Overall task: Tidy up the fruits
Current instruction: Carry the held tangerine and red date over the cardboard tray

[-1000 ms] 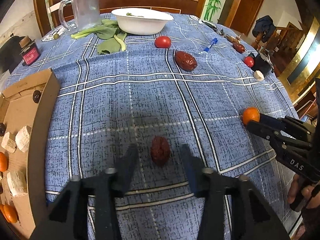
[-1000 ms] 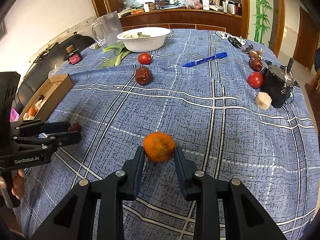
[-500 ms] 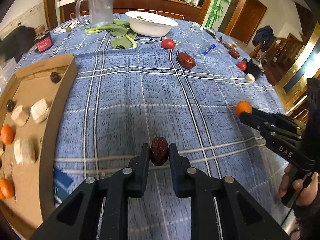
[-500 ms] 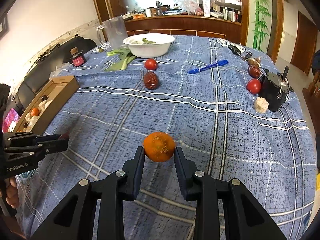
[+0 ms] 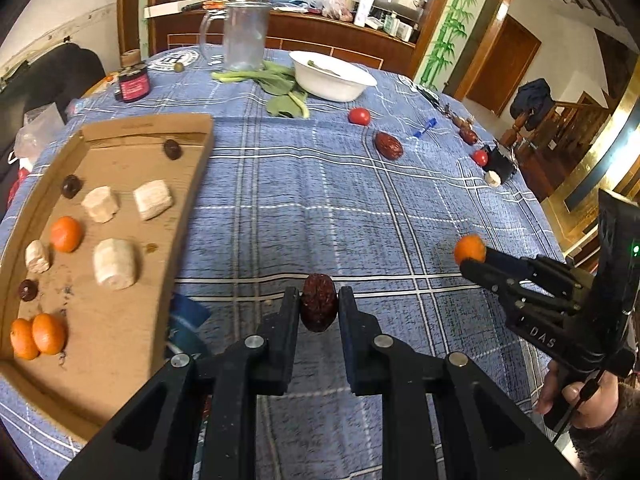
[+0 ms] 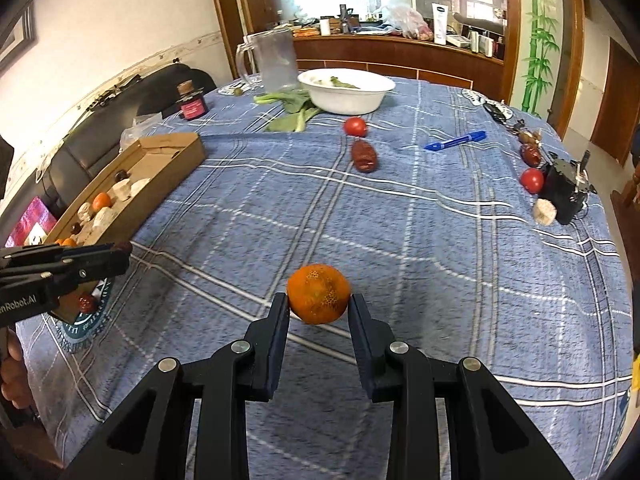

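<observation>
Left tongs (image 5: pixel 319 307) clamped on a dark red date (image 5: pixel 319 302), wrinkled skin, pinched at its sides between both pads and lifted clear of the blue plaid cloth. Right tongs (image 6: pixel 319 307) closed on a small orange (image 6: pixel 318 294), pads pressing either flank, fruit off the cloth. In the left wrist view the right tongs sit at the right with the orange at their tip, a hand (image 5: pixel 576 402) gripping the handle.

Cardboard tray (image 5: pixel 188 184) lies on the counter (image 5: pixel 360 208) to the left of the held date. It holds several oranges, pale chunks and small dark fruits, spread apart.

Loose on the cloth farther off: another date (image 5: pixel 388 145), a red tomato (image 5: pixel 359 116) just beyond it, a white bowl (image 5: pixel 332 80), leafy greens (image 5: pixel 280 86), a blue pen (image 6: pixel 456 140).
</observation>
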